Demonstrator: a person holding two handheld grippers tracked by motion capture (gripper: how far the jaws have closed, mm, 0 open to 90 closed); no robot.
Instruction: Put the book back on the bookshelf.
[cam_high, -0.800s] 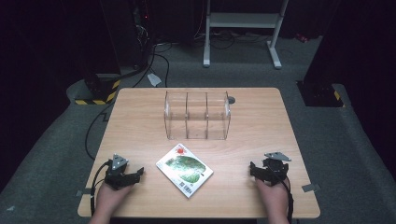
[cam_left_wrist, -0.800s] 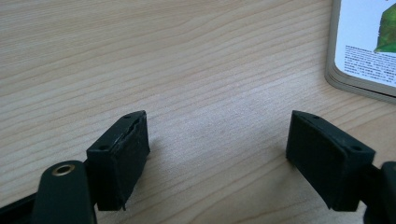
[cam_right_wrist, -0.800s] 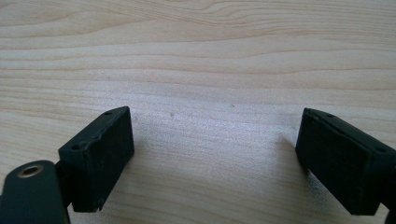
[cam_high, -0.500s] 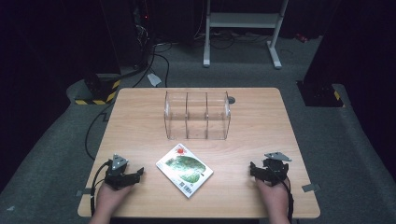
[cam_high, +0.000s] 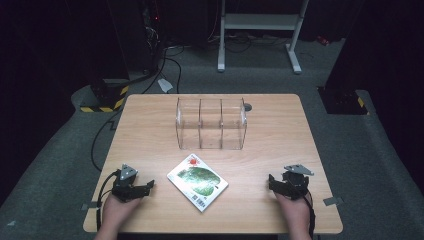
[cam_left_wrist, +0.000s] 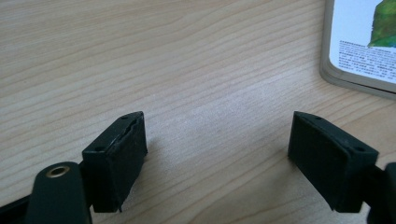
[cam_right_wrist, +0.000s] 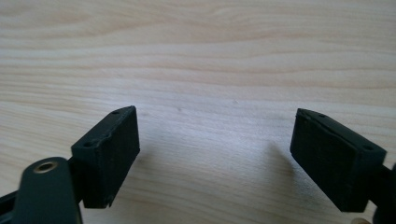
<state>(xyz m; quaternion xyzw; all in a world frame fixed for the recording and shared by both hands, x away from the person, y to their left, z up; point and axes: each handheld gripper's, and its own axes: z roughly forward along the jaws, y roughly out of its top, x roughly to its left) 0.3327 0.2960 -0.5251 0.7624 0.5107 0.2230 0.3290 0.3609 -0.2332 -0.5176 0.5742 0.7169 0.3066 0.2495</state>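
Jaws of the left gripper stand wide apart with nothing between them, and in the left gripper view only bare wood of the table lies in the gap between its two black pads. That gripper rests low over the near left part of the tabletop, held in a hand that comes in from the near edge.

The right gripper sits at the near right part of the table, also held in a hand, and its jaws are likewise spread wide and empty; the right gripper view shows plain wood grain between and beyond them.

A flat packet with a green leaf picture, a red mark at one corner and a barcode at another lies flat on the table between the two grippers, turned at an angle to the table's edges. It lies near the left gripper, on the side its jaws point toward, apart from them and untouched; in the left gripper view its printed corner shows beyond the right-hand jaw. From the right gripper it lies farther off, also apart.

A clear plastic organizer with three compartments stands farther out on the table, well beyond both grippers and beyond the packet, nearly midway between the two.
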